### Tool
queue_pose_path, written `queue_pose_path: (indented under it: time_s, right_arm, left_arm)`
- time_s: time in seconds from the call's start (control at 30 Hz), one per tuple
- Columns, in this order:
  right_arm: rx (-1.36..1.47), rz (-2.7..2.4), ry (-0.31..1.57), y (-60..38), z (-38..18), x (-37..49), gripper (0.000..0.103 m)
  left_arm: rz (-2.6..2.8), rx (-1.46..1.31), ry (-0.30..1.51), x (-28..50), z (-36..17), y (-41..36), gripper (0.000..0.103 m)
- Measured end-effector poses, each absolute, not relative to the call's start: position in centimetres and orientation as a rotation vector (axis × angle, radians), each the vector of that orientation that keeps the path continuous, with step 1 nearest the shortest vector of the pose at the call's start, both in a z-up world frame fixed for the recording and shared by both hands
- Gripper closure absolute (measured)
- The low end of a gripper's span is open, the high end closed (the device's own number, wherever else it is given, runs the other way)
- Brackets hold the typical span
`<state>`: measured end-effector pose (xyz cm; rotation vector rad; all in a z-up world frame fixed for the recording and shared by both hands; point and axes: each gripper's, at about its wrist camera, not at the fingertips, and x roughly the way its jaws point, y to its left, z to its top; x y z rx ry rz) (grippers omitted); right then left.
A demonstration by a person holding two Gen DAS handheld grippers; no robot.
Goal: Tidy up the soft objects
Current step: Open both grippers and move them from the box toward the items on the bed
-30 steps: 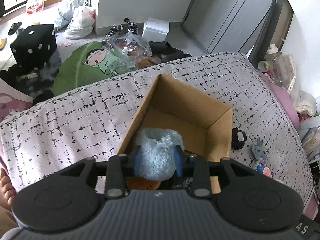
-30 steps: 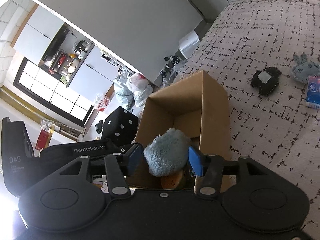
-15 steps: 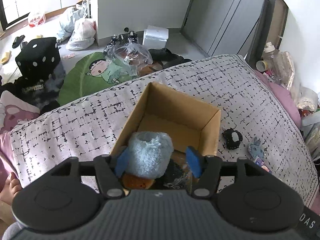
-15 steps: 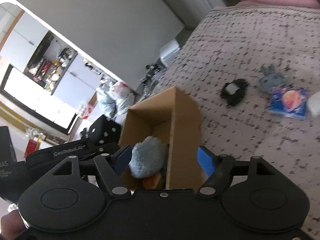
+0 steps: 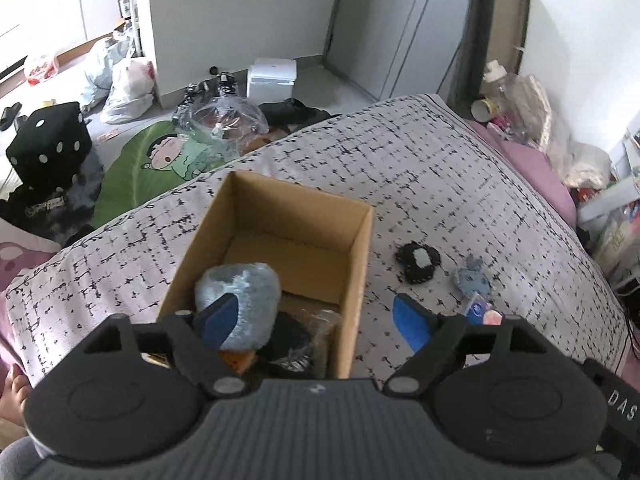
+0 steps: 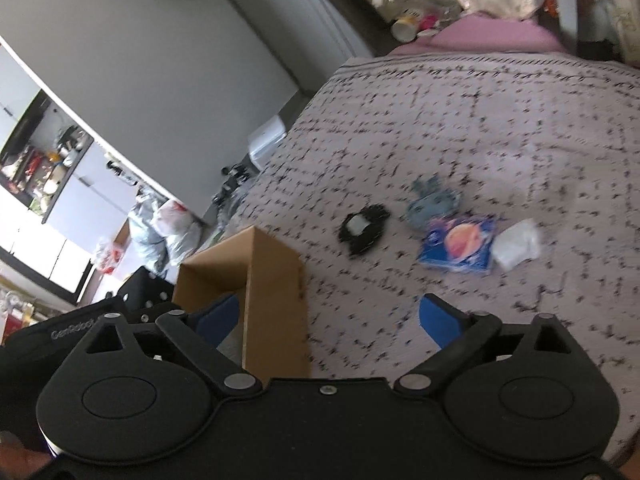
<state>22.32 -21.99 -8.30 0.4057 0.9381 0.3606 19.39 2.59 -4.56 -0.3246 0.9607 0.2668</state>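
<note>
A cardboard box [image 5: 356, 264] stands open on the patterned bed cover [image 5: 460, 184]. A fluffy light-blue soft toy [image 5: 240, 284] lies inside it on an orange item and dark items. My left gripper [image 5: 316, 320] is open above the box's near right wall, empty. My right gripper [image 6: 328, 316] is open and empty beside the box [image 6: 276, 280]. On the cover lie a black soft piece [image 6: 362, 229], a small blue-grey plush [image 6: 432, 200], a blue packet [image 6: 460, 250] and a white crumpled item [image 6: 516, 244].
Beyond the bed's far edge the floor holds a black dice cushion [image 5: 48, 140], a green cartoon mat [image 5: 160, 156], plastic bags [image 5: 124, 84] and a white box [image 5: 272, 76]. Bottles and clutter [image 5: 512, 96] stand at the bed's right side.
My left gripper opened and let go of the light-blue toy, which now lies in the box. Both grippers rose and pulled back; the right one swung right towards the items on the cover.
</note>
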Motion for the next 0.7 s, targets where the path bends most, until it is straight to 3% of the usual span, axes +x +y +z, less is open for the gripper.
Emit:
queue_pose_path:
  time_s: [0.47, 0.7]
  right_arm:
    - [0.499, 0.155, 0.895, -27.4, -8.5, 23.2, 0.000]
    - [0.533, 0.101, 0.872, -29.1, -8.7, 23.5, 0.000]
  left_arm:
    - [0.252, -0.261, 0.948, 20.2, -4.1, -1.7, 0.001]
    - [0.207, -0.297, 0.931, 21.1, -4.0, -3.7, 0.000]
